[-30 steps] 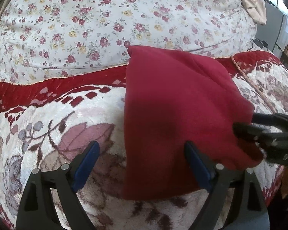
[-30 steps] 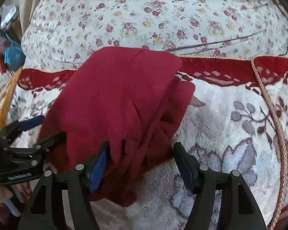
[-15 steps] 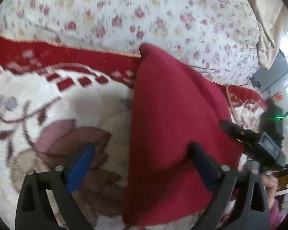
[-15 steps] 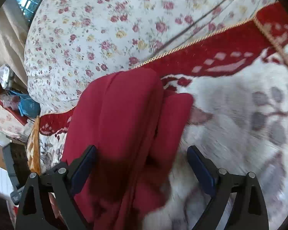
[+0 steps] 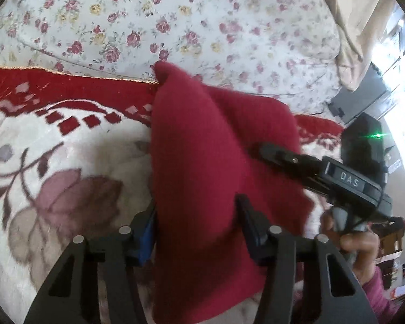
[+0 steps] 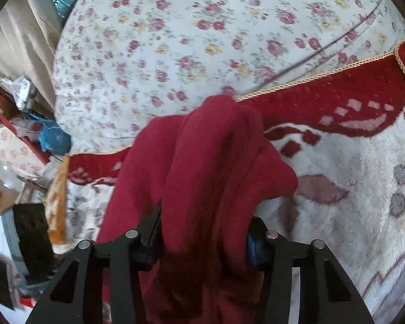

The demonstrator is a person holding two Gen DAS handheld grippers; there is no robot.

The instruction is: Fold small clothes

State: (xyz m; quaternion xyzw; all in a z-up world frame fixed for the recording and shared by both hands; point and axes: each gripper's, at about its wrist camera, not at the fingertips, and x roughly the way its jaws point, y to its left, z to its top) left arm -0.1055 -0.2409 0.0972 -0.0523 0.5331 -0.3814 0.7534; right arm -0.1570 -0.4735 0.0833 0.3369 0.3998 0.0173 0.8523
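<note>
A dark red knit garment (image 5: 202,148) lies folded on the bed, bunched into a raised ridge. My left gripper (image 5: 197,216) has its near edge between its blue pads. The jaws are closing, and the pads press the cloth from both sides. In the right wrist view the same garment (image 6: 202,162) hangs in thick folds between the fingers of my right gripper (image 6: 205,224). Those jaws are closing too and pinch the cloth. One of the right gripper's fingers (image 5: 278,155) rests on the garment's right side in the left wrist view.
Under the garment lies a plush cream blanket with a red border (image 5: 54,162) (image 6: 364,189). A floral sheet (image 5: 175,13) lies beyond it. A person's hand (image 5: 359,245) grips the right handle. Bags and clutter (image 6: 40,135) sit past the bed's left edge. A beige curtain (image 5: 359,27) hangs at the far right.
Both pairs of jaws went from wide apart to pinched on the red garment. The cloth between them has gathered into a raised ridge. Both views have tilted and shifted.
</note>
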